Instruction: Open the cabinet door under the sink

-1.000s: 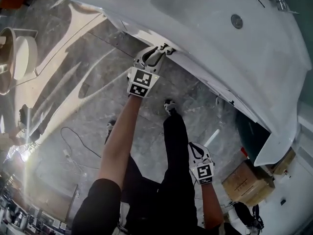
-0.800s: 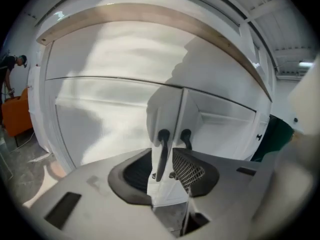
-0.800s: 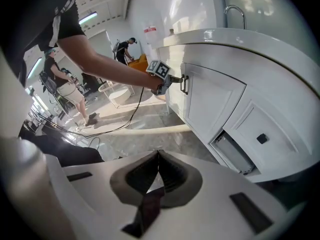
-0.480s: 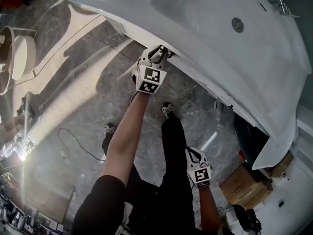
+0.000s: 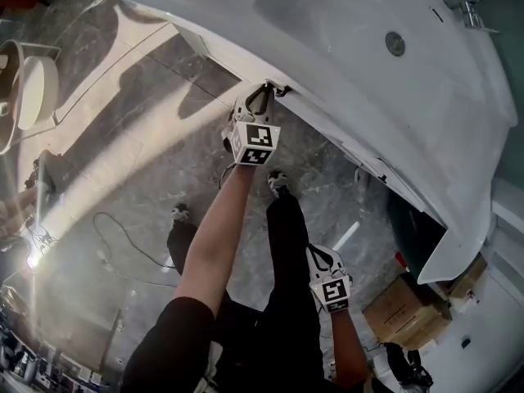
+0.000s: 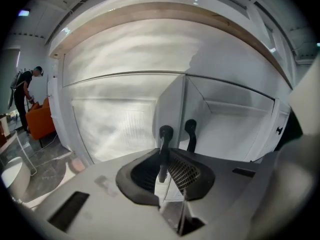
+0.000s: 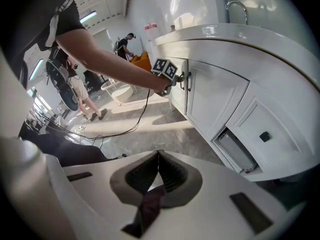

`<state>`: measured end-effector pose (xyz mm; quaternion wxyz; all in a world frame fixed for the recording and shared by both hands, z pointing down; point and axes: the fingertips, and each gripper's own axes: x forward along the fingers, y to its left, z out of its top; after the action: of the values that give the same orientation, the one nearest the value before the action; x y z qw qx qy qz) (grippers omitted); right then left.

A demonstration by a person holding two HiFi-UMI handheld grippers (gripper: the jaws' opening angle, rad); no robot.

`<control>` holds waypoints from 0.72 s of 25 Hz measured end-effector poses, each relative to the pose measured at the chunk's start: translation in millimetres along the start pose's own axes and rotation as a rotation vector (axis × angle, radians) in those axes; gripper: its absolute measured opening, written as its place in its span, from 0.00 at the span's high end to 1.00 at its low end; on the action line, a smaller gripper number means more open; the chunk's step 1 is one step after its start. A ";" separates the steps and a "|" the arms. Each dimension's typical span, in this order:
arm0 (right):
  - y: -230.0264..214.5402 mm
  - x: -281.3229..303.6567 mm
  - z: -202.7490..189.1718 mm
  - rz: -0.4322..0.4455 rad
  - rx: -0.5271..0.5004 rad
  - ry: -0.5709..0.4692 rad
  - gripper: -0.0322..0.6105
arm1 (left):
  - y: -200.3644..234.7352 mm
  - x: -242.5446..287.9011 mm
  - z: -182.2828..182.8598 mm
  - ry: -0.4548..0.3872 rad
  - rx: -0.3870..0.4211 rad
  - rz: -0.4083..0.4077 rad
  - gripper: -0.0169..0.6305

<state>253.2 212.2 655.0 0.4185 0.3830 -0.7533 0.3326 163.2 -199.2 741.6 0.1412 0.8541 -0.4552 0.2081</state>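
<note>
Grasp step; my left gripper (image 6: 165,170) has just been closing, and its jaws now clamp the door handle (image 6: 164,141) of the cabinet door (image 6: 112,126) under the sink (image 5: 352,31); right gripper (image 7: 159,160) is pinched together, empty, on the near right; next I judge a steady pull toward me.

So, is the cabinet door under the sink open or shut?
Shut: the cabinet door lies flush with the neighbouring door, no gap showing.

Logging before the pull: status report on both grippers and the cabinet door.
Left gripper jaws just closed onto door handle. Right gripper jaws together, empty. Cabinet door looks shut. Nothing seen in the way.
</note>
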 end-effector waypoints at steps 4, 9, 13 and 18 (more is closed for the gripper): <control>6.7 2.9 8.5 0.012 -0.018 -0.001 0.86 | 5.3 -21.0 -12.5 0.012 -0.007 0.004 0.90; 22.4 9.6 22.8 0.038 -0.048 -0.018 0.86 | 15.0 -50.0 -30.8 0.051 0.010 0.002 0.90; 34.7 17.3 33.3 0.054 -0.059 -0.036 0.86 | 23.4 -62.9 -39.1 0.086 0.020 0.009 0.90; 48.6 22.5 40.0 0.066 -0.057 -0.049 0.86 | 34.2 -80.7 -49.3 0.091 -0.030 0.029 0.90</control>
<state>188.5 196.2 649.0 0.3997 0.3540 -0.7846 0.3152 83.2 -138.6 747.3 0.1716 0.8349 -0.4637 0.2419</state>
